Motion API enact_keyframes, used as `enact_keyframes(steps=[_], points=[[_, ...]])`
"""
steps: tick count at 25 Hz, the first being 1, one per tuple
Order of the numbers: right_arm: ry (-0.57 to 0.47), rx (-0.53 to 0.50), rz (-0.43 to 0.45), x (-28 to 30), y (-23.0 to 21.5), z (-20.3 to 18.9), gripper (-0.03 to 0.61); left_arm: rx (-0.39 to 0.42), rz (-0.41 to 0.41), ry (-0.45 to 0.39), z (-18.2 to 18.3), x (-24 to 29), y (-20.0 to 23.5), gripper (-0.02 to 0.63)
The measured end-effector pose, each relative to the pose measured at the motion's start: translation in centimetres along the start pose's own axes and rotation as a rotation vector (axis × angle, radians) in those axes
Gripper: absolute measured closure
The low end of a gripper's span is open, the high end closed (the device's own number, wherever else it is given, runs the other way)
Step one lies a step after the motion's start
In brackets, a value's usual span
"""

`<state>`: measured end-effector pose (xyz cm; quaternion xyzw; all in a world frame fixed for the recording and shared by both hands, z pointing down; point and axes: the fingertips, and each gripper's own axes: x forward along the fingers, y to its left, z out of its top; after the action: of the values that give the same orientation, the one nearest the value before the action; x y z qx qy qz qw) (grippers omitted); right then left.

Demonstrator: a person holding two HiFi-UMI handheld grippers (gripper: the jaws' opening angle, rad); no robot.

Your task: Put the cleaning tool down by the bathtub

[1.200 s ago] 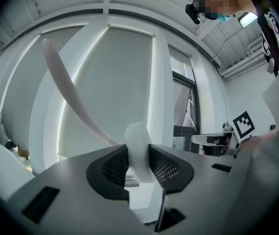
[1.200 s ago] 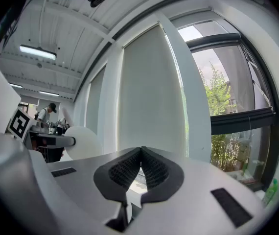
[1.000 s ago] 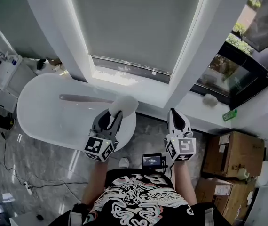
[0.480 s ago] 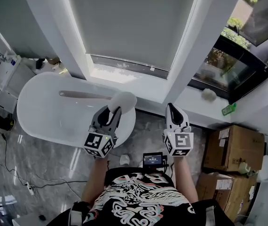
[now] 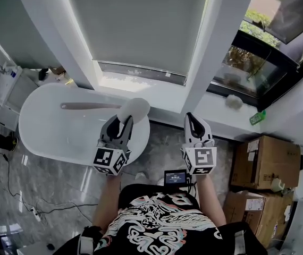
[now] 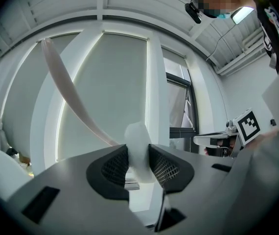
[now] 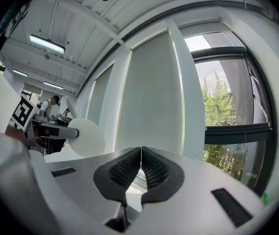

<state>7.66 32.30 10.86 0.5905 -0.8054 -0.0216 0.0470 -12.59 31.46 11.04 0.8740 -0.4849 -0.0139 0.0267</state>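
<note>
Cleaning tool [image 6: 138, 148] between left fingers [image 6: 115, 167]

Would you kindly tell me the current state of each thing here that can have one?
Cleaning tool, gripped and held in the air, handle out over the bathtub.
Left hand-held gripper, shut on that tool.
Right hand-held gripper, shut, nothing between its jaws.
Roller blind, lowered.
Small screen, lit.
Cardboard box, flaps closed.
</note>
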Motion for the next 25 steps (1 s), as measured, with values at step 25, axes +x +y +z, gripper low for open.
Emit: enact_keyframes(steps=[25], points=[[0.027,0.027,0.015,6.3,-6.3,-2.0,0.550,-0.024,-0.010,0.007,-1.0,11.1,0.9,0.485]])
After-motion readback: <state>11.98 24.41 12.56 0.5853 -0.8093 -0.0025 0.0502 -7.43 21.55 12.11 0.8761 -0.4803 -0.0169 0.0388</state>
